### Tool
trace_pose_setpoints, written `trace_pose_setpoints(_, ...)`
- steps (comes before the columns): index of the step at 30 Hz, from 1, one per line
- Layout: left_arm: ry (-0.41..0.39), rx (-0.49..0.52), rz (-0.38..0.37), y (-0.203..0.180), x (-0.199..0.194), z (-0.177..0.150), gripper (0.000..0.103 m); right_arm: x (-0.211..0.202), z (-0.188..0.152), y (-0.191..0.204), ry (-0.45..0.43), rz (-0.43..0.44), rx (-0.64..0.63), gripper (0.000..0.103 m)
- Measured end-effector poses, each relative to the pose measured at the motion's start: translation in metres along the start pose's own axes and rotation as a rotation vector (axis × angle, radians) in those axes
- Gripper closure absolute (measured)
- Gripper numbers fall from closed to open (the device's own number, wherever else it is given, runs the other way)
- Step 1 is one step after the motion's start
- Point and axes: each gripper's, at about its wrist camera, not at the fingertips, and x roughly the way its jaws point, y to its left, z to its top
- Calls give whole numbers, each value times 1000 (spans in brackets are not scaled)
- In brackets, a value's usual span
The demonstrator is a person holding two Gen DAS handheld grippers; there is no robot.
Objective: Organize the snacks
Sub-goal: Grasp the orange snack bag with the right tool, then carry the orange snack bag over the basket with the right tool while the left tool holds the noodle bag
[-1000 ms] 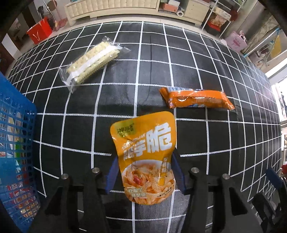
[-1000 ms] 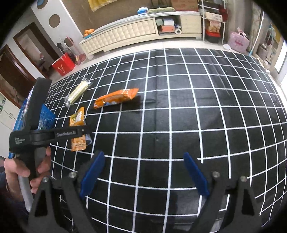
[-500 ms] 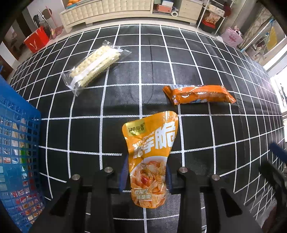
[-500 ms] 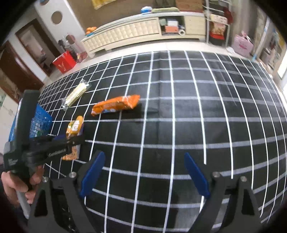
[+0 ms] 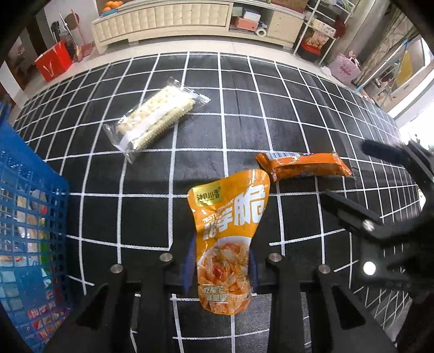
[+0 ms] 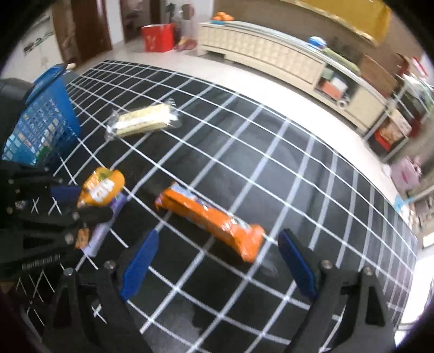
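Left claw (image 5: 222, 264) over black grid cloth (image 5: 284, 114); cabinet (image 5: 162, 17) behind

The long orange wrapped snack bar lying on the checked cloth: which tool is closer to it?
Right. The right tool is open around the long orange wrapped snack bar; the left tool grips the yellow-orange pouch beside it.

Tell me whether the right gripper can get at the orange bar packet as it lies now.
Probably yes. The right gripper is open, and the orange bar packet lies flat just ahead of its fingers with bare cloth around it; nothing blocks the way.
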Motion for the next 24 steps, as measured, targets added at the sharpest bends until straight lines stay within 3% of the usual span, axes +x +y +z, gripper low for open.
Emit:
trace_pose_setpoints(5, 29, -35, -41, 7, 6, 6, 74, 31, 12, 1, 88, 72, -70, 11)
trace_pose_setpoints(6, 33, -32, -40, 3, 11, 12, 74, 36, 11, -1, 100, 79, -75, 16)
trace_pose_setpoints(9, 45, 2, -16, -8, 14, 11, 72, 42, 6, -4, 113, 94, -44, 50)
trace_pose_setpoints(12, 38, 16, -1, -15, 18, 6, 72, 38, -3, -4, 59, 90, -10, 57)
trace_pose_setpoints(15, 23, 30, 17, -19, 19, 5, 72, 30, -15, -1, 26, 75, 11, 71)
trace_pose_setpoints(24, 34, 115, 5, -37, 11, -16, 74, -6, -43, -2, -46, 43, 220, 76)
